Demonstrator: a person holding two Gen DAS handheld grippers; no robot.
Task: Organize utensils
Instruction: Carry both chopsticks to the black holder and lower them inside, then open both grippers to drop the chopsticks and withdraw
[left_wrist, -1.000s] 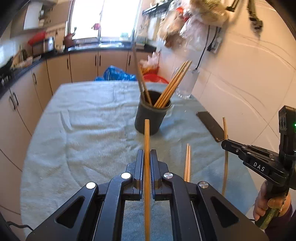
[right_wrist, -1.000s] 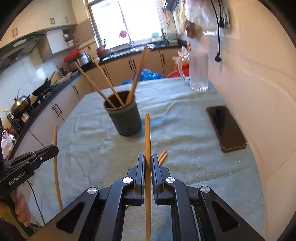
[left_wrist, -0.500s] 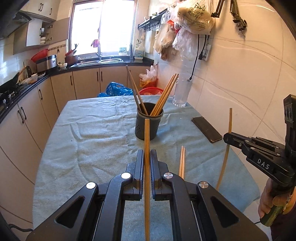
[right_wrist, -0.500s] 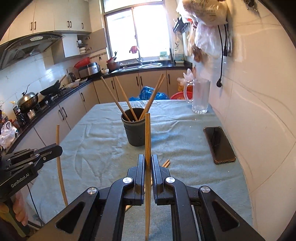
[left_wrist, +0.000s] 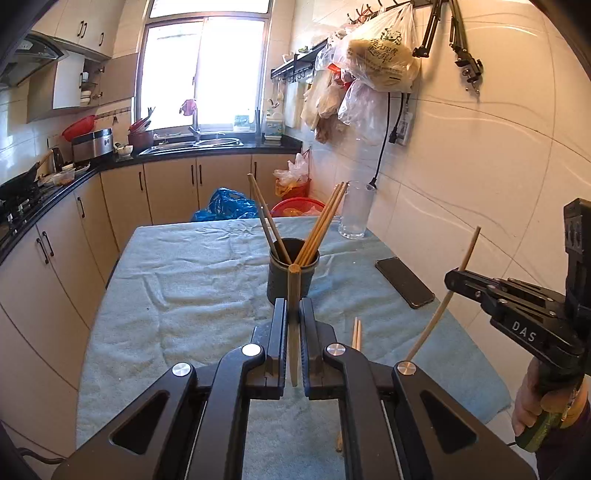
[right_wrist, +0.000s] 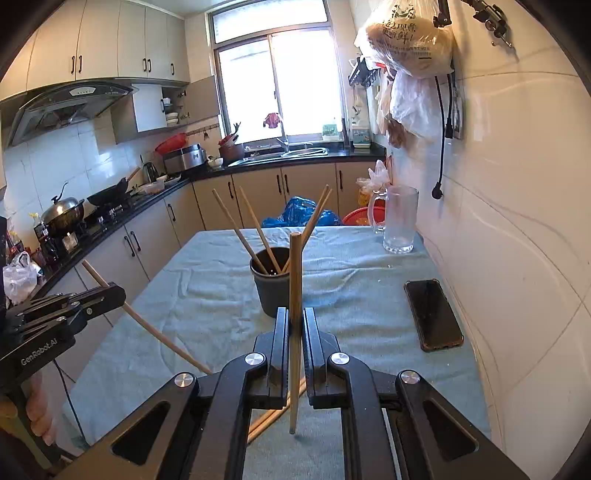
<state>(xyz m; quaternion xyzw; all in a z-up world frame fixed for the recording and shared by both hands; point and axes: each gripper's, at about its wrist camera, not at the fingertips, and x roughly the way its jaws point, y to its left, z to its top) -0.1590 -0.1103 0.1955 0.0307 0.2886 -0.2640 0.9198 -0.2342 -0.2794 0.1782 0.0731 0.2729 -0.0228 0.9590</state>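
My left gripper (left_wrist: 293, 302) is shut on a wooden chopstick (left_wrist: 293, 332) that points toward the dark utensil cup (left_wrist: 284, 284) ahead. The cup stands mid-table and holds several chopsticks fanned left and right. At that view's right edge my right gripper (left_wrist: 453, 280) grips its own chopstick (left_wrist: 468, 249), tilted up. In the right wrist view the right gripper (right_wrist: 295, 313) is shut on a near-upright chopstick (right_wrist: 295, 280) in front of the cup (right_wrist: 271, 288). The left gripper (right_wrist: 117, 292) shows at the left, with its chopstick (right_wrist: 159, 336) slanting down. Two loose chopsticks (left_wrist: 355, 332) lie on the cloth.
A light blue cloth (left_wrist: 184, 295) covers the table. A black phone (right_wrist: 433, 314) lies near the right wall and a glass jug (right_wrist: 399, 221) stands at the far right corner. Kitchen cabinets (left_wrist: 55, 266) run along the left; bags hang on the right wall.
Both grippers have risen and drawn back from the cup, which now looks smaller and farther. Each still holds its chopstick. The right one's chopstick leans more.
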